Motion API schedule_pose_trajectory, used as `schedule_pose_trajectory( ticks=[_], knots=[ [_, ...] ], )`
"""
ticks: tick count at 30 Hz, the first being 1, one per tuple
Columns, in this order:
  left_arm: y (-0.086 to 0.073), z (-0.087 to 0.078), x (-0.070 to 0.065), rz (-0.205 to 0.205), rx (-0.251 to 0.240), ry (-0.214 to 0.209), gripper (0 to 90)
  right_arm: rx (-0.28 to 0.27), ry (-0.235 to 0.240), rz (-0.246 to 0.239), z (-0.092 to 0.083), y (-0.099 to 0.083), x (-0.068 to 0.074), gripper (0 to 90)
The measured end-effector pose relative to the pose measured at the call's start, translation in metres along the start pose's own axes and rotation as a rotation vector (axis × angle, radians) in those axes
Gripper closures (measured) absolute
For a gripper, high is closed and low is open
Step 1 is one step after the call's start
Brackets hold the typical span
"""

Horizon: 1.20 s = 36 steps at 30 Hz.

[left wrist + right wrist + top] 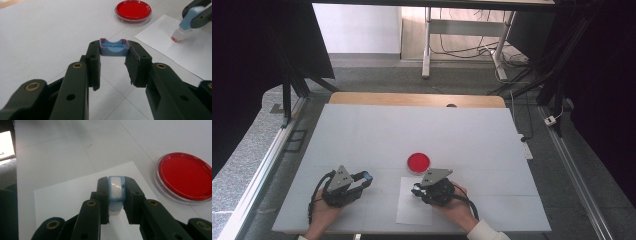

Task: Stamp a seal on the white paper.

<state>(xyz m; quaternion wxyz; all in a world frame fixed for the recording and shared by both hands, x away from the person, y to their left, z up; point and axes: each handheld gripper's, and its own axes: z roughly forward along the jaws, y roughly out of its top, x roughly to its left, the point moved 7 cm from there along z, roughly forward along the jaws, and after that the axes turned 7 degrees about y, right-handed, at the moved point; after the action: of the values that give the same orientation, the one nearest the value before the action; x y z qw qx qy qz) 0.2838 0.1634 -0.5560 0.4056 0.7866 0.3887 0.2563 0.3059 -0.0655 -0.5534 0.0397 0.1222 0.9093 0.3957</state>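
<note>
My left gripper (114,51) is shut on a small blue cap (114,47), hollow side up, held just above the table. At the left of the high view this left gripper (367,177) points right. My right gripper (116,188) is shut on a blue stamp (116,191) with a white top. In the left gripper view, the stamp (186,23) stands tilted, and its white, red-rimmed lower end touches the white paper sheet (185,55). A round red dish (418,162) in a clear rim lies just beyond the paper (412,212) and the right gripper (416,191).
The white table top (412,125) stretches wide and bare beyond the dish (185,176). Its wooden back edge (417,99) and a grey floor with cables and table legs lie farther off. Metal rails run along both sides.
</note>
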Motion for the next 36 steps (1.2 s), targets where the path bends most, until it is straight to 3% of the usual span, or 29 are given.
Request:
schedule_pose_trajectory(
  ticks=[7,16,36],
  knots=[
    [0.0,0.0,-0.001,0.002,0.0,0.0,64.9,-0.032,0.022,0.036,-0.005,0.002,0.0,75.2],
    [0.0,0.0,-0.001,0.003,0.001,0.0,64.9,-0.064,0.013,0.049,-0.011,0.005,-0.004,75.2],
    [0.001,0.0,-0.003,0.004,0.0,-0.006,64.9,-0.187,0.01,0.137,-0.031,0.012,-0.016,75.2]
  ],
)
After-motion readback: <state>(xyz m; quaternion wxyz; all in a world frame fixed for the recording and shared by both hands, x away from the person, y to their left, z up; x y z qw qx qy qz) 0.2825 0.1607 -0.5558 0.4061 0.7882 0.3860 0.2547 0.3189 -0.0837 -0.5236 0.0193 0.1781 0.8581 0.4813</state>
